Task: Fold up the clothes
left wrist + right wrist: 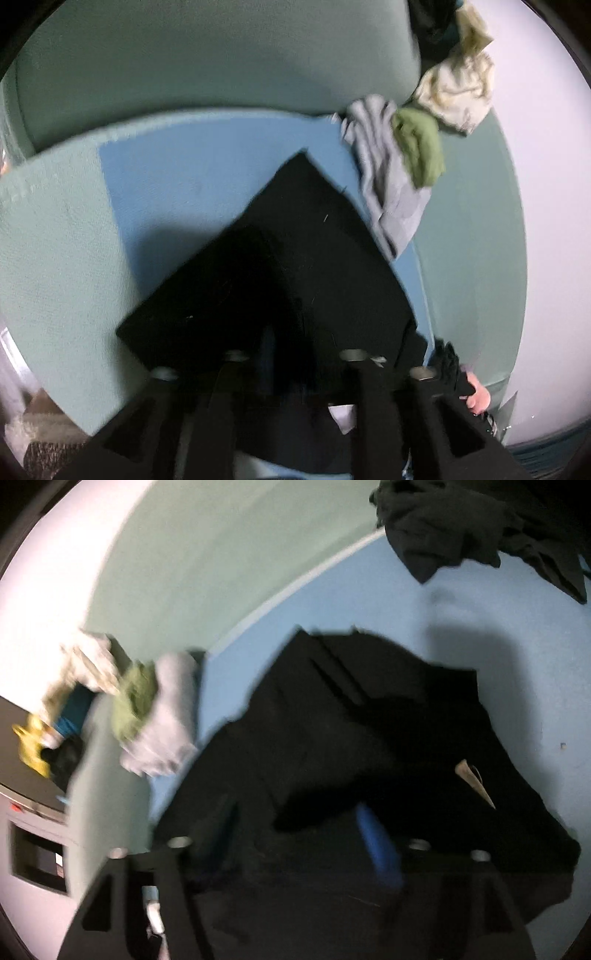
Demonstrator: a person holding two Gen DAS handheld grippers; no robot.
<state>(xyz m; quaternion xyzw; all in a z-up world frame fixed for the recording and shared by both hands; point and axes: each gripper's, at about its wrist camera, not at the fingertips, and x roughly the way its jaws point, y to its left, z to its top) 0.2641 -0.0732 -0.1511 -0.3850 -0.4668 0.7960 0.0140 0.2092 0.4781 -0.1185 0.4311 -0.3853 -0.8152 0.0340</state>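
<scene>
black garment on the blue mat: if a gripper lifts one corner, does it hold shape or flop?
Likely flops: the black garment lies flat in soft folded layers. It probably drags across the blue mat rather than slides cleanly; both look like matte fabric. The folded layers may come apart when one corner is lifted.

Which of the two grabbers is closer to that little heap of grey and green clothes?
Left, probably. The heap lies just ahead-right of the left gripper; from the right gripper it sits farther off, to its left.
</scene>
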